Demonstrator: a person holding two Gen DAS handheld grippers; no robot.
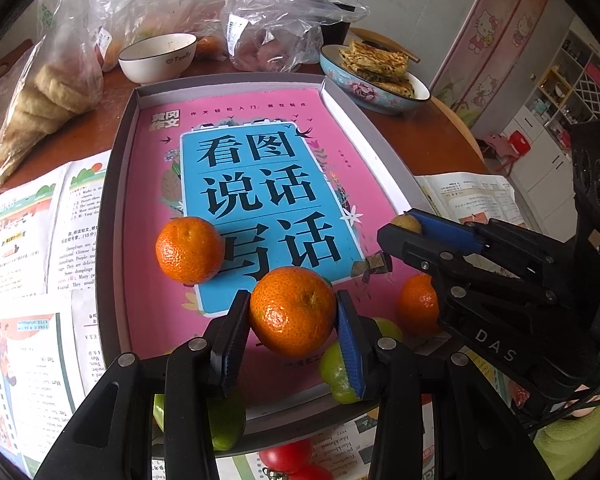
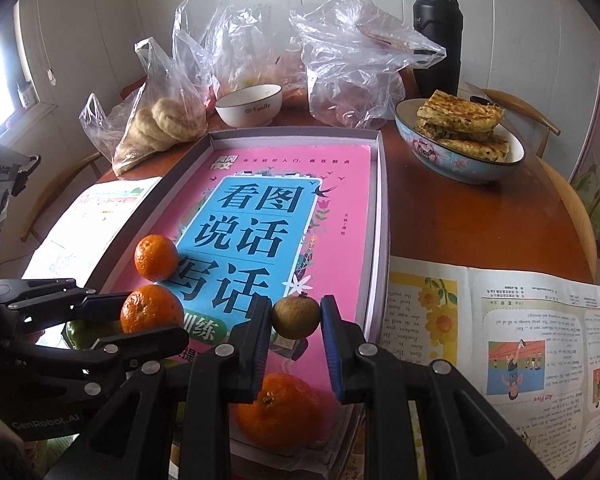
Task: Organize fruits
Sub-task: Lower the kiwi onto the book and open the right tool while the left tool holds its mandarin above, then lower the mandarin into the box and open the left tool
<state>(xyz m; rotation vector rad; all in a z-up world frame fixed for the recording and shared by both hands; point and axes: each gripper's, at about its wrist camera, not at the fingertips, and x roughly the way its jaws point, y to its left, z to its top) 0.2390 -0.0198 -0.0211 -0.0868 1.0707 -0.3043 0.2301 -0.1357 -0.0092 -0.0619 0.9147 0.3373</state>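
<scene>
A grey shallow box (image 1: 116, 184) holds a pink book (image 1: 152, 240). My left gripper (image 1: 292, 320) is shut on an orange (image 1: 294, 310) just above the book's near end; it also shows in the right wrist view (image 2: 152, 308). My right gripper (image 2: 296, 318) is shut on a small brownish-green fruit (image 2: 296, 316) over the book's near right corner. A second orange (image 1: 188, 250) rests on the book at the left. A third orange (image 2: 276, 406) lies under the right gripper. Green fruits (image 1: 340, 372) lie at the box's near edge.
Open textbooks (image 2: 500, 340) flank the box on the round wooden table (image 2: 480, 224). Behind stand a white bowl (image 2: 250, 106), plastic bags of bread and fruit (image 2: 164, 124), a bowl of pancakes (image 2: 460, 140) and a black flask (image 2: 436, 32). Tomatoes (image 1: 288, 456) lie near me.
</scene>
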